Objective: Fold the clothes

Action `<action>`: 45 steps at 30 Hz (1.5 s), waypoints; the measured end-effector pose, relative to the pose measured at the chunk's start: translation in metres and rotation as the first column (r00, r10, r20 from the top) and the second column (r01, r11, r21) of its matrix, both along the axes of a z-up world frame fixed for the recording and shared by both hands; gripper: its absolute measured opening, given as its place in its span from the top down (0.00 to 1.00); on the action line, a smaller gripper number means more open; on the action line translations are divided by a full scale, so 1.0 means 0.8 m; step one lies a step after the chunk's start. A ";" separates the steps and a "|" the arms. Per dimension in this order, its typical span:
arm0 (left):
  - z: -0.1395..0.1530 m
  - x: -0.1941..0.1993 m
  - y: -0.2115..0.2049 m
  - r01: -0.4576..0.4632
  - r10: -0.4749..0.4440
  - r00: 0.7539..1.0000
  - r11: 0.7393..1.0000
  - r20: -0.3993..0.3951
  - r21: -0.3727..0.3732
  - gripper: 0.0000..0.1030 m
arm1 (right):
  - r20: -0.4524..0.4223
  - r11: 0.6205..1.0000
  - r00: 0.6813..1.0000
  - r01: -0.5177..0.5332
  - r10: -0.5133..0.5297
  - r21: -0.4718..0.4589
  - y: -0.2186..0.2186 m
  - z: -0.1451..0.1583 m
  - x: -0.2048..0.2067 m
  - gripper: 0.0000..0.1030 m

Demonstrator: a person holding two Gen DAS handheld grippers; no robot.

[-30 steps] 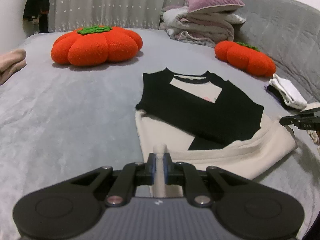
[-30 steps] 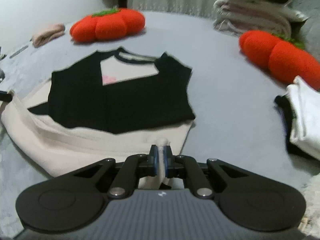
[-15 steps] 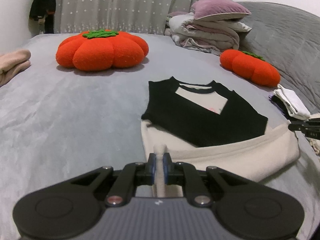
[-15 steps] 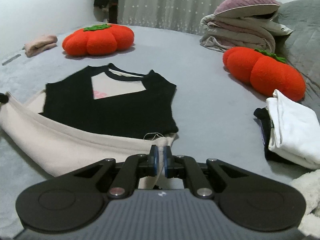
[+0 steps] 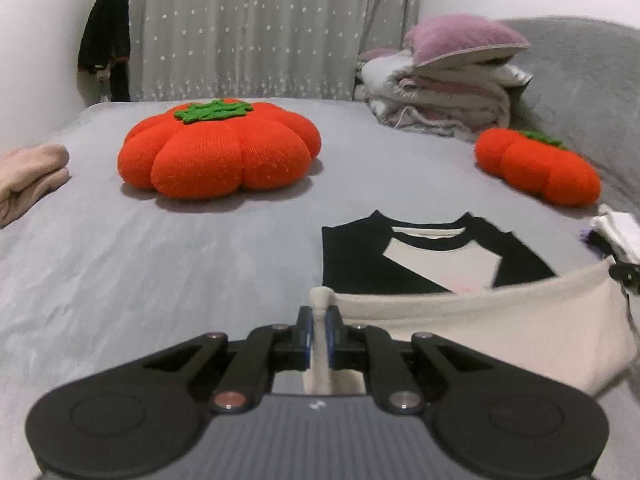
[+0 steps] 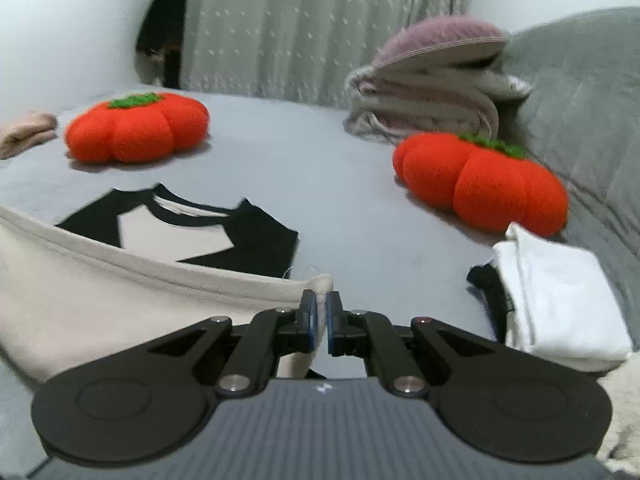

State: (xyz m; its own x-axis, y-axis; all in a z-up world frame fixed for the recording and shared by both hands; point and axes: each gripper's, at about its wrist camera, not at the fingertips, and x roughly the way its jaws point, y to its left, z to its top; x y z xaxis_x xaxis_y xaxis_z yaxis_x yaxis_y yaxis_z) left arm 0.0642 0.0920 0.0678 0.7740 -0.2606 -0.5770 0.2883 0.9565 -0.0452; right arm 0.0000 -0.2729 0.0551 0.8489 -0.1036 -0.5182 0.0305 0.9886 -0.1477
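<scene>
Fingers of the left gripper pinched together on one hem corner of the cream-and-black shirt; a tuft of cream cloth stands up between them. Fingers of the right gripper likewise clamped on the opposite hem corner, cloth bunched at their left side. The hem hangs taut between the two grips, raised off the grey bed, while the black shoulders and collar lie flat toward 12 o'clock. Holding both corners keeps the lower edge straight, presumably so it can be carried over onto the upper half in one even fold. Shirt sits at bed centre, nearer the right side. Open room: bare bed beyond the collar at 12 o'clock, before the large orange pumpkin cushion at 11 o'clock. Tighter on the right: small pumpkin cushion at 1 o'clock and a folded white garment at 3 o'clock, just beside the right grip. Stacked bedding far off at 1 o'clock; pink folded cloth at 9 o'clock, well apart.
</scene>
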 end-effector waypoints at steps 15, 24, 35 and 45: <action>-0.058 0.059 -0.049 -0.066 0.066 0.998 0.982 0.009 0.175 0.93 | -0.061 0.991 0.991 0.120 -0.123 -0.052 0.004 -0.058 0.063 0.95; -0.049 0.065 -0.016 -0.152 0.157 0.985 0.986 -0.067 0.074 0.62 | -0.063 0.987 0.986 0.157 -0.154 0.043 -0.005 -0.048 0.060 0.77; -0.031 -0.002 0.044 -0.228 0.175 0.949 0.956 -0.263 -0.184 0.50 | -0.212 0.846 0.974 0.175 -0.076 0.503 -0.069 -0.009 -0.026 0.74; -0.057 -0.023 0.031 -0.177 0.118 0.957 0.960 -0.264 -0.215 0.92 | -0.262 0.803 0.965 0.160 -0.006 0.574 -0.054 -0.028 -0.028 0.91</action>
State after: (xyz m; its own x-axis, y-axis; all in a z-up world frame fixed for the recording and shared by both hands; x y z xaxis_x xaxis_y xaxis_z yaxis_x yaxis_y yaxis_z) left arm 0.0457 0.1172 0.0226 0.6555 -0.3048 -0.6909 0.0959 0.9411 -0.3242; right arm -0.0226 -0.3157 0.0327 0.6954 0.2205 -0.6840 0.1574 0.8819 0.4444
